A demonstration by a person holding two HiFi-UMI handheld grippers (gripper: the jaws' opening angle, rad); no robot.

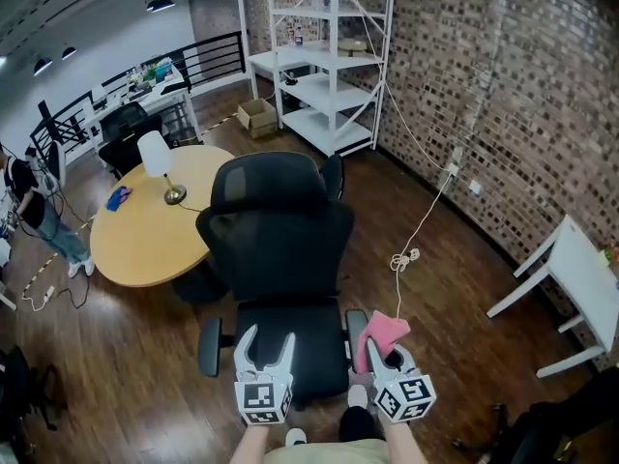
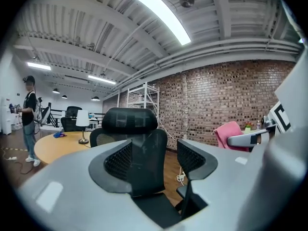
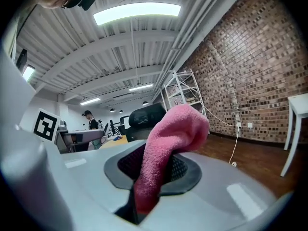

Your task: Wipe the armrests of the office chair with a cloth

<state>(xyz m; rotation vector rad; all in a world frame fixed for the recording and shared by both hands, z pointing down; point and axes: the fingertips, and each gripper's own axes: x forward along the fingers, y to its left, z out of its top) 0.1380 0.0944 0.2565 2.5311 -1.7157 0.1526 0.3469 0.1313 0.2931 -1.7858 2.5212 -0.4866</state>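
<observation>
The black office chair (image 1: 280, 249) faces away from me, with its left armrest (image 1: 210, 344) and right armrest (image 1: 356, 329) on either side of the seat. My left gripper (image 1: 268, 337) hovers over the seat's near edge, open and empty; in the left gripper view its jaws (image 2: 155, 160) frame the chair back (image 2: 134, 143). My right gripper (image 1: 385, 354) is beside the right armrest, shut on a pink cloth (image 1: 384, 331). The right gripper view shows the pink cloth (image 3: 168, 138) bulging up from between the jaws (image 3: 154, 170), hiding part of the chair (image 3: 144, 117).
A round wooden table (image 1: 145, 235) with a lamp (image 1: 160, 165) stands left of the chair. White shelving (image 1: 324, 56) lines the brick wall behind. A white table (image 1: 580, 278) is at the right, a cable (image 1: 404, 257) lies on the floor, and a person (image 1: 34, 211) stands far left.
</observation>
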